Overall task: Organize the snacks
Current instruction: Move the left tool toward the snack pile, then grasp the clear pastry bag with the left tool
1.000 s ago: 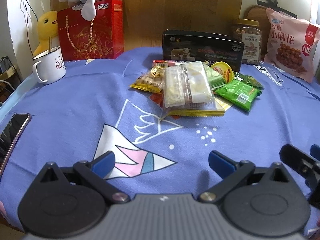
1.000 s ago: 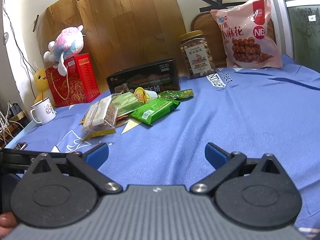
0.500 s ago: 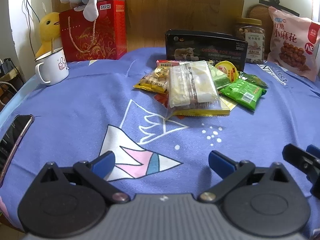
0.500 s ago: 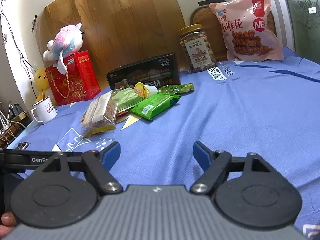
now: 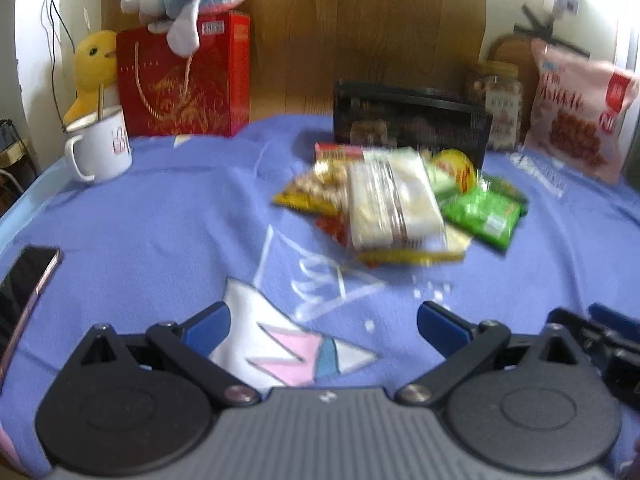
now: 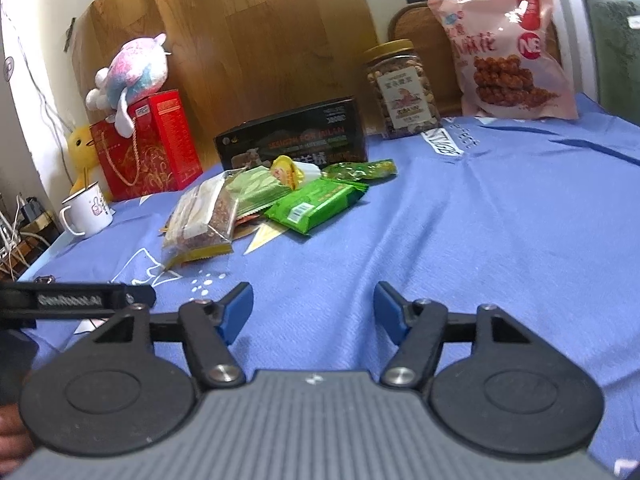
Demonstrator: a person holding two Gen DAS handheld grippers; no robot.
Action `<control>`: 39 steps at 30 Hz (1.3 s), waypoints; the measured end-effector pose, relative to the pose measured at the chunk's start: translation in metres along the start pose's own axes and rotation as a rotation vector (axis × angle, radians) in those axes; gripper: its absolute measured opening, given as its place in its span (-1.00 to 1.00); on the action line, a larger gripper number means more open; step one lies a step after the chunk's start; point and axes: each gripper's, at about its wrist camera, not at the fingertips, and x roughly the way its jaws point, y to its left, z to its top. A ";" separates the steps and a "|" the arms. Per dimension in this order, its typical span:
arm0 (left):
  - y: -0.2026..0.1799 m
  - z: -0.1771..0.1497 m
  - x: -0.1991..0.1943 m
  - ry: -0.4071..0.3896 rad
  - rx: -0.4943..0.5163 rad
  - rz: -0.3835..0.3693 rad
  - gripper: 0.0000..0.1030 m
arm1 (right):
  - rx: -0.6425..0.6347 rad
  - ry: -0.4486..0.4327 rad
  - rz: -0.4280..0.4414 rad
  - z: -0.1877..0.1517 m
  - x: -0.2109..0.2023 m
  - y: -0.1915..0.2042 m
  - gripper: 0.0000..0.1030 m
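Note:
A pile of small snack packets lies mid-table on the blue cloth: a clear-wrapped cake pack (image 5: 394,208) (image 6: 204,216), green packets (image 5: 486,216) (image 6: 316,204), a yellow packet (image 5: 304,196). Behind it stand a black box (image 5: 412,124) (image 6: 296,136), a nut jar (image 6: 402,92) and a pink snack bag (image 5: 576,108) (image 6: 508,52). My left gripper (image 5: 324,326) is open and empty, well short of the pile. My right gripper (image 6: 314,312) is open, narrower, empty, to the right of the pile.
A red gift bag (image 5: 184,84) with a plush toy on top, a yellow duck toy and a white mug (image 5: 102,148) stand at the back left. A phone (image 5: 24,284) lies at the left edge. The right gripper shows at the left view's right edge (image 5: 600,340).
My right gripper's jaws have narrowed step by step and it has moved nearer the pile. My left gripper has shifted a little; its view is now blurred.

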 end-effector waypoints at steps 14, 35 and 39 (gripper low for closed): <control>0.045 0.062 0.032 -0.020 -0.104 -0.209 0.76 | -0.052 0.100 0.159 0.048 0.053 0.027 0.16; 0.037 0.065 0.047 0.085 -0.137 -0.452 -0.09 | 0.028 0.164 0.318 0.059 0.063 0.036 -0.50; 0.024 0.097 0.040 0.013 -0.091 -0.445 -0.09 | -0.003 0.070 0.309 0.081 0.057 0.038 -0.61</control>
